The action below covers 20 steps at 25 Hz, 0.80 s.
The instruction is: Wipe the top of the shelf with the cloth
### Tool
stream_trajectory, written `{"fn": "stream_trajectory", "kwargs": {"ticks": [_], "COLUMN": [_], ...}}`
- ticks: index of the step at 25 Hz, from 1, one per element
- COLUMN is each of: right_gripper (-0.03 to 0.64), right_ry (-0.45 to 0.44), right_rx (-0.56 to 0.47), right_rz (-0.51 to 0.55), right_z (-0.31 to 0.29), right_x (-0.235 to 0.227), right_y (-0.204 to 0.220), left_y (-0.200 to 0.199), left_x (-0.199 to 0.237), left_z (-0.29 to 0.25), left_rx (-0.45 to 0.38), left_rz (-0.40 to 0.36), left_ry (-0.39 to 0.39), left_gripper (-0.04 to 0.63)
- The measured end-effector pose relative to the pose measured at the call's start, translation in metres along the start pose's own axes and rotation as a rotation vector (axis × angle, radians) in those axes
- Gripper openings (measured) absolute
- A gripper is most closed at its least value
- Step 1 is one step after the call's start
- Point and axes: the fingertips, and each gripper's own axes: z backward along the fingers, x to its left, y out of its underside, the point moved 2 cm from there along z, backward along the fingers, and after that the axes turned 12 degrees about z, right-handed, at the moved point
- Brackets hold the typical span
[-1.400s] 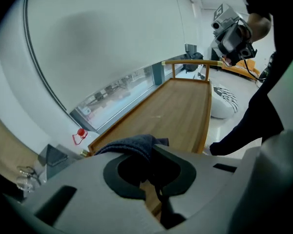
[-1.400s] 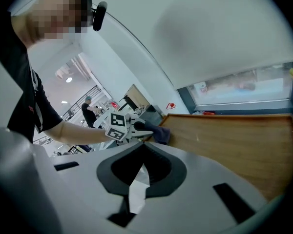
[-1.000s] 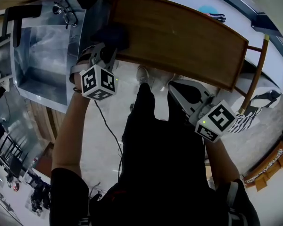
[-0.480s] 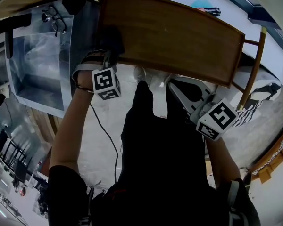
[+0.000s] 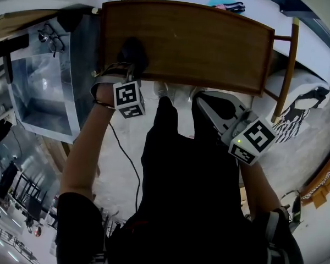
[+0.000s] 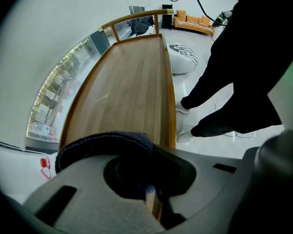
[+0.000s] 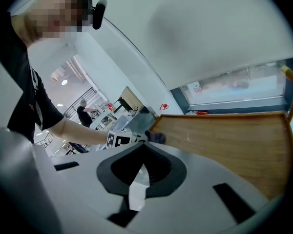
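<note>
The shelf's brown wooden top (image 5: 198, 43) runs across the head view. A dark blue cloth (image 5: 133, 49) lies on it near its left end and front edge. My left gripper (image 5: 130, 65) is shut on the cloth and presses it onto the wood. In the left gripper view the cloth (image 6: 105, 141) bunches over the jaws of that gripper (image 6: 151, 194), and the shelf top (image 6: 127, 91) stretches away beyond it. My right gripper (image 5: 210, 104) hangs shut and empty below the shelf's front edge. In the right gripper view, past the right gripper (image 7: 136, 179), are the shelf top (image 7: 224, 135) and the cloth (image 7: 157, 137).
A metal cabinet (image 5: 38, 87) with eyeglasses (image 5: 49, 34) on it stands against the shelf's left end. A wooden rail post (image 5: 283, 65) rises at the right end. A white patterned cushion (image 5: 302, 109) and a cable (image 5: 126, 164) lie on the floor.
My left gripper has slid the cloth rightward along the shelf top, away from its left corner. The right gripper has stayed where it was.
</note>
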Motion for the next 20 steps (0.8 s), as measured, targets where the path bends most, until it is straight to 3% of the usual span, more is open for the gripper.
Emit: {"fn": "stream_trajectory", "kwargs": {"ticks": [20], "right_gripper": [0.003], "right_ry": [0.146], "right_rx": [-0.099], "right_rz": [-0.069], "right_z": [0.122], "right_x": [-0.052], "right_y": [0.029], "left_y": [-0.166], "left_x": [-0.045], "left_z": [-0.03], "left_rx": [-0.072], "left_rz": [-0.169], "left_ry": [0.096], "left_gripper": [0.034]}}
